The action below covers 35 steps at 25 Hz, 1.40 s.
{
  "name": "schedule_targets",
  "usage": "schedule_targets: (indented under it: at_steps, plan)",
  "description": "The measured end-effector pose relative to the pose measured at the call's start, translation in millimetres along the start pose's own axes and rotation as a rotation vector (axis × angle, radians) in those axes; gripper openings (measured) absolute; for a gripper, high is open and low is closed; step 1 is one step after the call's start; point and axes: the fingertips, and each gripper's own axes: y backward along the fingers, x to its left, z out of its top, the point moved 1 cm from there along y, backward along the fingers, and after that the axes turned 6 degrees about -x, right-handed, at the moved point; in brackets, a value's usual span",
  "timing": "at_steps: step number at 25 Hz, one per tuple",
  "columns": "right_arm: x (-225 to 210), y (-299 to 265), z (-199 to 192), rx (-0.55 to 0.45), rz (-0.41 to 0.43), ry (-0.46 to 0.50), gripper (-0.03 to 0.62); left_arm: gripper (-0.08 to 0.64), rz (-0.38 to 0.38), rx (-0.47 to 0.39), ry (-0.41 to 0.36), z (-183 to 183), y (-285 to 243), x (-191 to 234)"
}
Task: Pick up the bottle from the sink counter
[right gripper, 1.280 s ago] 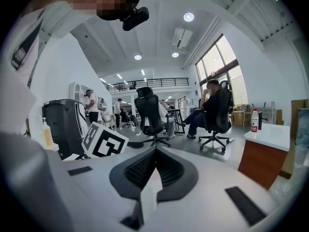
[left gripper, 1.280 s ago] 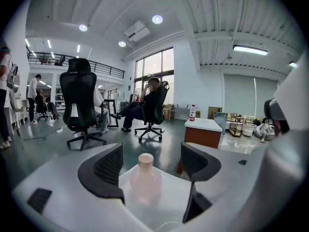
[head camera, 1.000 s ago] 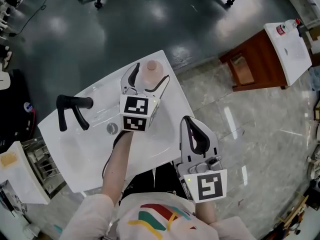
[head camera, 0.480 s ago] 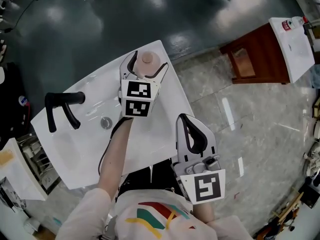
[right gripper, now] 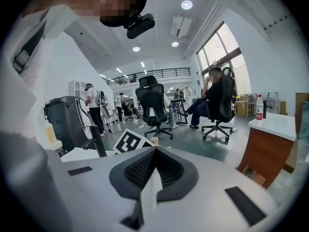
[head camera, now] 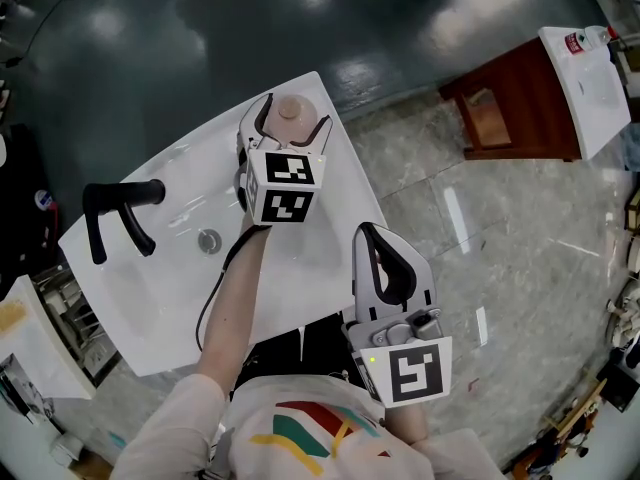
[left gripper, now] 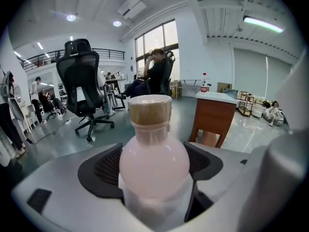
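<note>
A pale pink bottle (head camera: 291, 114) with a tan cap stands at the far corner of the white sink counter (head camera: 325, 233). My left gripper (head camera: 288, 120) is shut on it, one jaw on each side. The left gripper view shows the bottle (left gripper: 153, 164) upright, with dark pads pressed against both sides of its body. My right gripper (head camera: 374, 236) is nearer to me, off the counter's right edge, shut with nothing in it. The right gripper view shows that gripper (right gripper: 154, 153) with its pads together.
A black faucet (head camera: 117, 213) rises at the basin's left, with the drain (head camera: 208, 240) beside it. A brown cabinet with a white top (head camera: 520, 108) stands at the far right, and a red-capped bottle (head camera: 580, 40) sits on it. Office chairs (left gripper: 82, 88) and seated people are farther off.
My left gripper has tilted a little, with the bottle still between its jaws. The right gripper has barely moved.
</note>
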Motion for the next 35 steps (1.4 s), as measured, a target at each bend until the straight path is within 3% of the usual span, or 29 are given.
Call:
schedule_targets:
  at_steps: [6,13,21,28,35]
  plan:
    - [0.6,0.5,-3.5,0.003,-0.004,-0.003,0.012,0.391,0.036,-0.001,-0.051,-1.5,-2.4,-1.1]
    - [0.5,3.6,-7.3,0.01,-0.017,-0.008,0.012,0.391,0.04,0.002,-0.045,-1.3,-2.0,-0.9]
    - [4.5,3.9,-8.9,0.012,-0.013,-0.001,0.012,0.391,-0.006,0.016,0.043,-0.7,-2.7,3.1]
    - [6.8,7.1,1.1,-0.005,-0.006,0.011,0.012,0.391,-0.008,0.015,0.075,-0.1,0.3,4.0]
    - [12.9,8.9,14.3,-0.03,0.01,0.037,0.012,0.391,0.008,-0.072,0.078,30.7,23.0,13.4]
